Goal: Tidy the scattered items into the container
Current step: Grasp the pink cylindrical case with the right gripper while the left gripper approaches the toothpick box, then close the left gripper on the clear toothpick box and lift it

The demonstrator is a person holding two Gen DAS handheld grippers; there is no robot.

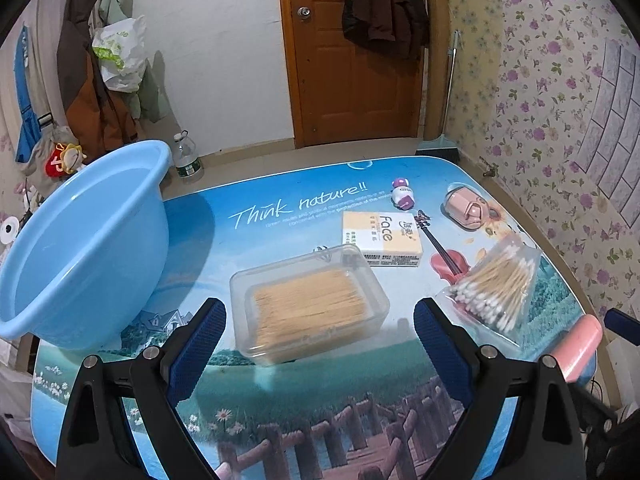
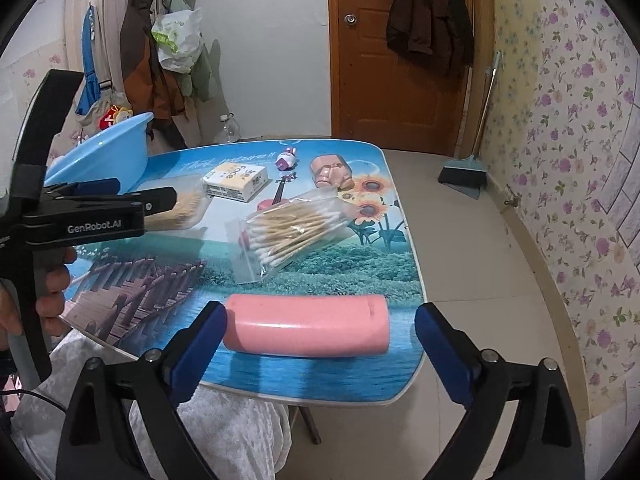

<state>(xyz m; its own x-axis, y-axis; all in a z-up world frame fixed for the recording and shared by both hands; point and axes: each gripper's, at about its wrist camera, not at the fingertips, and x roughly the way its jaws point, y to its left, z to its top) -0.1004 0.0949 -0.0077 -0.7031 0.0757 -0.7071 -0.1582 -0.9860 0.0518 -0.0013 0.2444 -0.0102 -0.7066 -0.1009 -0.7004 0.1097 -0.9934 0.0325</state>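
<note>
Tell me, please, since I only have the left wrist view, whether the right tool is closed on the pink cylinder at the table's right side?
Observer: No, the right tool is wide open. The smooth pink plastic cylinder lies crosswise between its fingers, unclamped.
Operator: Is that cylinder fully on the table?
Observer: Yes, it lies flat near the front edge of the picture-printed table, with nothing overhanging.
Operator: What carries my left tool?
Observer: A person's hand wraps its black handle, at the table's left side.
</note>
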